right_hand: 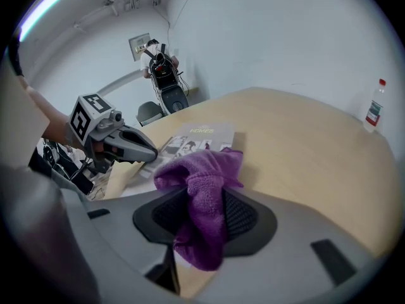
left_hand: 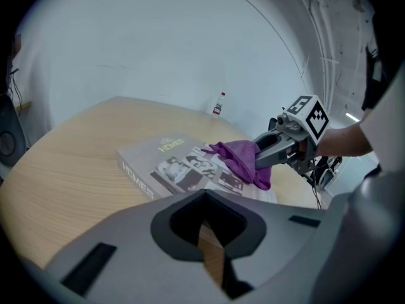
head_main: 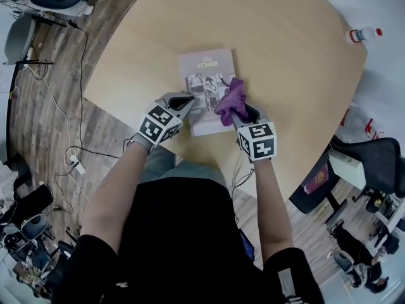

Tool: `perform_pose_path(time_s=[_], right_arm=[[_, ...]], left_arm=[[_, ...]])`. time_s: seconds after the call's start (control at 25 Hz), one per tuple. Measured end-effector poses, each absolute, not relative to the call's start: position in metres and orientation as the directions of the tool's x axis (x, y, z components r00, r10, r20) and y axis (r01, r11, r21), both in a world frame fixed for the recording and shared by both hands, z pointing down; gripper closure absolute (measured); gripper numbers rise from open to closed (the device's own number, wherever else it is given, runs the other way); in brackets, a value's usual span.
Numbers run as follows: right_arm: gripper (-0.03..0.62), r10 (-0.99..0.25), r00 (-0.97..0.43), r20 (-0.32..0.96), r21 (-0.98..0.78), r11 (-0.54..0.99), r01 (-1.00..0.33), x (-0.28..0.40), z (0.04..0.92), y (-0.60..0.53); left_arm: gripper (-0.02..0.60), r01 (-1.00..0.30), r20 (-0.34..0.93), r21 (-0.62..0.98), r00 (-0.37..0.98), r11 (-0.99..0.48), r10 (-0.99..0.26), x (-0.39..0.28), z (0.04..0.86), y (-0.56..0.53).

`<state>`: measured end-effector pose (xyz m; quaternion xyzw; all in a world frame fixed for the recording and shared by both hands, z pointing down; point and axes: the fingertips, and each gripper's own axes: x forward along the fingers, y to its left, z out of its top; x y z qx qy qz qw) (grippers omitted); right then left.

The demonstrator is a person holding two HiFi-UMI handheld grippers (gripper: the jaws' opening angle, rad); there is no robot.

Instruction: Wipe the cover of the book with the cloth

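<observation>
A grey book (head_main: 205,68) with photos on its cover lies flat on the round wooden table (head_main: 285,56), near the person's edge. My right gripper (head_main: 239,111) holds a bunched purple cloth (head_main: 231,97) over the book's near right edge. In the right gripper view the cloth (right_hand: 202,189) fills the gap between the pads and hangs down behind them. My left gripper (head_main: 188,99) is at the book's near left side with its jaws together and nothing in them. The left gripper view shows the book (left_hand: 158,160), the cloth (left_hand: 240,157) and the right gripper (left_hand: 259,154) ahead.
A small clear bottle with a red cap (head_main: 362,35) stands at the table's far right edge. A black chair (head_main: 373,163) and boxes are on the floor to the right. Cables (head_main: 63,119) run over the wooden floor at the left.
</observation>
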<state>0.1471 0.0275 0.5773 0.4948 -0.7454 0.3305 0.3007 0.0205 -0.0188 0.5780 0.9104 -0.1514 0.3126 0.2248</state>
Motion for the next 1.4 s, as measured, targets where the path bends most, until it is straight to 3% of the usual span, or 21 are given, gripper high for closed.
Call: perform_pose_path(time_s=[0.52, 0.76, 1.4], right_arm=[[0.441, -0.512, -0.284, 0.81, -0.058, 0.412, -0.909, 0.122, 0.577, -0.011], [0.444, -0.484, -0.338, 0.807, -0.077, 0.481, -0.873, 0.077, 0.578, -0.01], [0.445, -0.454, -0.401, 0.795, -0.137, 0.51, -0.849, 0.019, 0.578, 0.025]], left_arm=[[0.565, -0.426, 0.622, 0.337, 0.77, -0.84, -0.141, 0.02, 0.578, -0.02], [0.565, -0.399, 0.617, 0.385, 0.782, -0.832, -0.09, 0.019, 0.582, -0.017], [0.565, -0.424, 0.593, 0.441, 0.799, -0.791, -0.098, 0.019, 0.581, -0.022]])
